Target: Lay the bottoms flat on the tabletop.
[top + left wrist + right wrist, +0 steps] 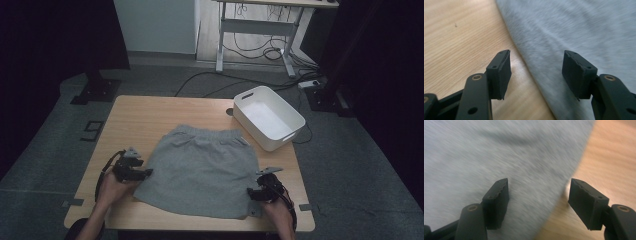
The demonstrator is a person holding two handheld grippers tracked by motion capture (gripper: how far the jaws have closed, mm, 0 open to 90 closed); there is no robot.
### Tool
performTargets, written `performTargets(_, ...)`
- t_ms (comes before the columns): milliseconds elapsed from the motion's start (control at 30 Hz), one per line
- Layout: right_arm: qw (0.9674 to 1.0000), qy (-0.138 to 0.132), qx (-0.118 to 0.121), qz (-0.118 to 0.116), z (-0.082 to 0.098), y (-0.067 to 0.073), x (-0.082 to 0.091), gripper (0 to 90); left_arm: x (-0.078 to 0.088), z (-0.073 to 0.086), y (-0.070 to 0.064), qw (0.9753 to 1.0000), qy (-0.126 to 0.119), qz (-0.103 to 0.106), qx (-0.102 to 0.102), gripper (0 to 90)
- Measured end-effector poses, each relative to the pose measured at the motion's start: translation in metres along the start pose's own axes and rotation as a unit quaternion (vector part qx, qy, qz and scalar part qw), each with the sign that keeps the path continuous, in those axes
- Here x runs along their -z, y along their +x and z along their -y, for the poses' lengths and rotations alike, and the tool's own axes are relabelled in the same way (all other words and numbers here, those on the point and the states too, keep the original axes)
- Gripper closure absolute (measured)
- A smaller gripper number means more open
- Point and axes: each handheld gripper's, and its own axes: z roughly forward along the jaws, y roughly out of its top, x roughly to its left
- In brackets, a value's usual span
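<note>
Grey shorts (202, 167) lie flat on the wooden table (145, 117), waistband toward the far side. My left gripper (146, 173) is at the garment's left edge, held in a hand. In the left gripper view its jaws stand apart over the cloth's edge (544, 57), and the left gripper (536, 72) grips nothing. My right gripper (251, 192) is at the right edge near the hem. In the right gripper view the jaws are apart over the border of grey cloth (511, 157) and wood, and the right gripper (539, 197) holds nothing.
A white plastic bin (268, 116) stands on the table's far right corner, close to the shorts' waistband. Cables and a desk frame (260, 30) are on the floor beyond. The table's front edge runs just under both hands.
</note>
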Motion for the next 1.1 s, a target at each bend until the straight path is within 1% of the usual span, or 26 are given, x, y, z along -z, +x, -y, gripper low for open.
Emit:
performTargets(33,1.0,0.004,-0.002,0.005,0.002,-0.002,-0.001,32.5,-0.002,0.002,-0.003,1.0,0.002,-0.005,-0.006,39.4)
performTargets(67,0.9999,-0.002,-0.009,-0.004,0.004,-0.006,-0.002,33.5,-0.001,0.003,-0.005,1.0,0.0,-0.004,-0.005,39.9)
performTargets(100,0.9999,-0.003,-0.009,-0.001,0.004,-0.008,-0.002,33.6,0.0,0.005,-0.007,1.0,0.001,-0.004,-0.005,40.1)
performTargets(167,0.9998,-0.003,-0.012,0.015,0.004,-0.014,-0.001,35.0,0.003,0.008,-0.014,0.9999,0.003,-0.007,-0.013,40.1)
performTargets(200,0.9997,-0.002,-0.016,0.018,0.004,-0.017,-0.001,35.1,0.005,0.012,-0.022,0.9999,0.002,0.0,-0.016,40.1)
performTargets(233,0.9996,-0.003,-0.023,0.019,0.004,-0.023,-0.002,35.1,0.006,0.014,-0.026,0.9998,0.002,0.002,-0.018,40.1)
performTargets(333,0.999,-0.005,-0.038,0.025,0.005,-0.033,-0.001,35.1,0.011,0.021,-0.043,0.9996,0.002,0.014,-0.022,39.7)
performTargets(400,0.9986,-0.01,-0.046,0.025,0.008,-0.039,-0.001,35.0,0.014,0.026,-0.054,0.9993,0.002,0.021,-0.031,39.5)
performTargets(433,0.9984,-0.012,-0.05,0.024,0.009,-0.041,0.0,34.8,0.014,0.027,-0.057,0.9992,0.001,0.022,-0.034,39.5)
performTargets(500,0.9982,-0.019,-0.052,0.023,0.011,-0.042,0.0,34.1,0.015,0.027,-0.059,0.9991,0.001,0.024,-0.035,38.9)
performTargets(600,0.9979,-0.023,-0.055,0.026,0.013,-0.042,-0.001,31.3,0.012,0.024,-0.052,0.9988,0.003,0.036,-0.034,29.9)
performTargets(633,0.9977,-0.027,-0.056,0.027,0.014,-0.042,-0.001,29.2,0.013,0.023,-0.05,0.9988,-0.003,0.037,-0.031,25.5)
performTargets(700,0.9972,-0.034,-0.059,0.029,0.016,-0.043,-0.001,26.2,0.015,0.018,-0.044,0.9986,-0.019,0.042,-0.027,21.5)
performTargets(733,0.9971,-0.037,-0.06,0.029,0.017,-0.043,-0.002,24.8,0.018,0.013,-0.039,0.9983,-0.033,0.041,-0.025,19.5)
performTargets(767,0.9969,-0.041,-0.06,0.03,0.018,-0.044,-0.002,21.5,0.019,0.008,-0.034,0.9981,-0.043,0.039,-0.022,17.1)
performTargets(800,0.9966,-0.044,-0.062,0.031,0.019,-0.044,-0.003,19.7,0.019,0.003,-0.03,0.9978,-0.049,0.041,-0.02,15.6)
performTargets(833,0.9964,-0.047,-0.063,0.033,0.02,-0.045,-0.003,17.8,0.018,-0.005,-0.023,0.9973,-0.057,0.044,-0.013,13.5)
performTargets(867,0.9961,-0.051,-0.064,0.034,0.022,-0.045,-0.004,15.8,0.017,-0.012,-0.017,0.9971,-0.063,0.042,-0.009,13.6)
performTargets(933,0.9957,-0.056,-0.065,0.036,0.023,-0.046,-0.005,13.6,0.011,-0.025,-0.008,0.9969,-0.066,0.042,-0.006,13.1)
performTargets(967,0.9956,-0.058,-0.065,0.035,0.024,-0.046,-0.005,13.4,0.005,-0.037,-0.001,0.9974,-0.064,0.033,-0.008,12.1)
performTargets(1000,0.9955,-0.061,-0.064,0.035,0.025,-0.046,-0.005,13.3,0.0,-0.044,0.002,0.9979,-0.06,0.023,-0.01,11.5)
performTargets(1100,0.9954,-0.064,-0.063,0.034,0.025,-0.046,-0.005,13.0,-0.015,-0.062,0.012,0.9986,-0.051,0.009,-0.014,11.5)
